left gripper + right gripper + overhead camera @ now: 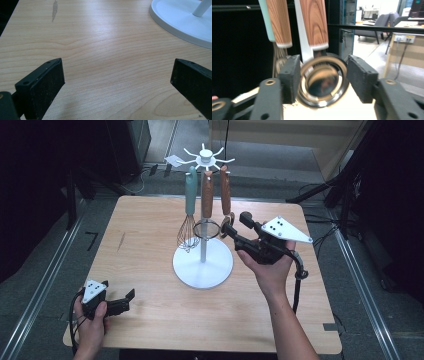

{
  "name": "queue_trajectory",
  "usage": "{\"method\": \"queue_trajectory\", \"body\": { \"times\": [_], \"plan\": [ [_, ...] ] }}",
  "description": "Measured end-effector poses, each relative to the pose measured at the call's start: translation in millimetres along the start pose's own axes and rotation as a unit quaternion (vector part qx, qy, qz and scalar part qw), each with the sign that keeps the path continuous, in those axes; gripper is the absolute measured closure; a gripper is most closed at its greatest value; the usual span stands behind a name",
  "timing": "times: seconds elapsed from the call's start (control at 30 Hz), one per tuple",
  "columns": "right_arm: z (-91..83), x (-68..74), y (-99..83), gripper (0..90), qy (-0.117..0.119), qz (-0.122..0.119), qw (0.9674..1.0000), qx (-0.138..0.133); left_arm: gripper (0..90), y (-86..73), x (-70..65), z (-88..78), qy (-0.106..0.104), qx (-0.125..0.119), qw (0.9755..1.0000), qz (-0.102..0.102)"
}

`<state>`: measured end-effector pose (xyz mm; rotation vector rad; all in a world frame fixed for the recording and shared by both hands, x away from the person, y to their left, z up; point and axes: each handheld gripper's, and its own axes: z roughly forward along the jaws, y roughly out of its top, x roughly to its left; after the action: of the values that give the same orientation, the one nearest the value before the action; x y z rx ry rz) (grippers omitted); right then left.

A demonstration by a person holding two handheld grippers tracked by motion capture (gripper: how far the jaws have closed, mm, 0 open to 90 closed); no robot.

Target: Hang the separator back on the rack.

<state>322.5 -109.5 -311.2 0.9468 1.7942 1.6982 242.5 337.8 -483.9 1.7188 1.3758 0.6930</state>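
- Wood-handled utensil (225,190) hangs from the white hook crown (205,156) at the right of the stand, with its round metal head (322,81) low beside the pole (303,37).
- Right gripper (237,226) brackets that head with jaws fairly wide. A clear gap shows at the right pad in the right gripper view. The left pad sits very near the rim, and contact there cannot be told.
- Reads as a hang-up just let go, or a grasp not yet made. Either way, keep both pads off the rim until the hand settles.
- If leaving: back straight out along the jaws' own line, not sideways, so no pad drags the head and sets it swinging.
- If taking: centre the rim between the pads before closing, then lift up off the hook rather than pulling outward.
- Mind the neighbours: the strainer (206,227) and the teal-handled whisk (188,232) hang just beside it, close enough to knock.
- Watch the white round base (202,270), since a tug at the top could tip the stand.
- Left gripper (125,300) rests near the table's (150,270) front left corner with jaws wide and nothing between them, free to steady the base if needed.
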Motion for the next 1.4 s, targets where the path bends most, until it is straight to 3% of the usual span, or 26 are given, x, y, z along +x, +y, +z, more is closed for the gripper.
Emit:
{"method": "queue_trajectory", "body": {
  "times": [0.33,0.53,0.77,1.1,1.4],
  "plan": [
    [-7.9,-8.2,-28.3,22.3,-0.017,0.010,0.9996,0.021,0.0,0.0,0.0,-0.4,0.002,0.001,1.0000,-0.001],
    [-14.9,-14.8,-46.5,21.3,-0.034,0.008,0.9986,0.039,0.0,-0.1,0.2,-0.7,0.004,0.000,1.0000,-0.002],
    [-28.1,-29.3,-69.3,18.4,-0.041,0.033,0.9973,0.053,0.0,-0.1,0.0,-0.8,0.006,-0.001,1.0000,-0.003],
    [-47.3,-45.1,-102.9,16.9,-0.060,0.038,0.9944,0.078,0.0,-0.5,0.0,-1.4,0.007,-0.004,1.0000,-0.005],
    [-58.3,-49.6,-130.7,15.9,-0.070,0.041,0.9913,0.104,0.0,-0.6,0.9,-1.9,0.007,-0.007,0.9999,-0.007]
  ]
}}
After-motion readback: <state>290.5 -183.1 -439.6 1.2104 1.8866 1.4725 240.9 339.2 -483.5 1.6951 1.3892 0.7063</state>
